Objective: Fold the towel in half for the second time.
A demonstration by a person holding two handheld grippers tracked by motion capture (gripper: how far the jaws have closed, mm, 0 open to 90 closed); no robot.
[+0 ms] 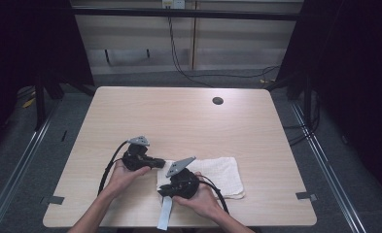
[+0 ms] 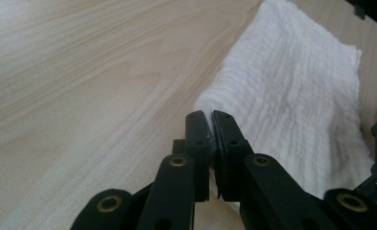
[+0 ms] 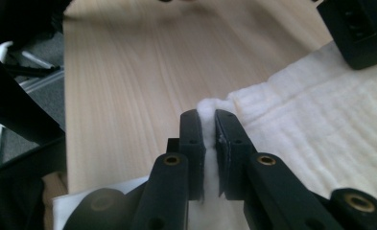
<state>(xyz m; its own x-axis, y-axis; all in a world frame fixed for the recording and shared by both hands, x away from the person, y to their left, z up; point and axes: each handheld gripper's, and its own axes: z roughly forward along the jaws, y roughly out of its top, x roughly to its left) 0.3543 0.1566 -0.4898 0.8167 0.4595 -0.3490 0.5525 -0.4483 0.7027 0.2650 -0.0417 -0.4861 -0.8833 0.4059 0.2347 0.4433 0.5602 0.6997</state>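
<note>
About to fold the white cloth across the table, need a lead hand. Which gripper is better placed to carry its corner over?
Probably the left. The left gripper is shut on the cloth's far-left corner with bare table beyond it. The right gripper pinches the near-left corner, close to the table edge.

Bare-forearmed person's two black handheld grippers, the left gripper (image 1: 155,163) and the right gripper (image 1: 162,190), each topped by a grey three-cornered plate, trailing a black cable, with brass-coloured rivets on the jaw links.
</note>
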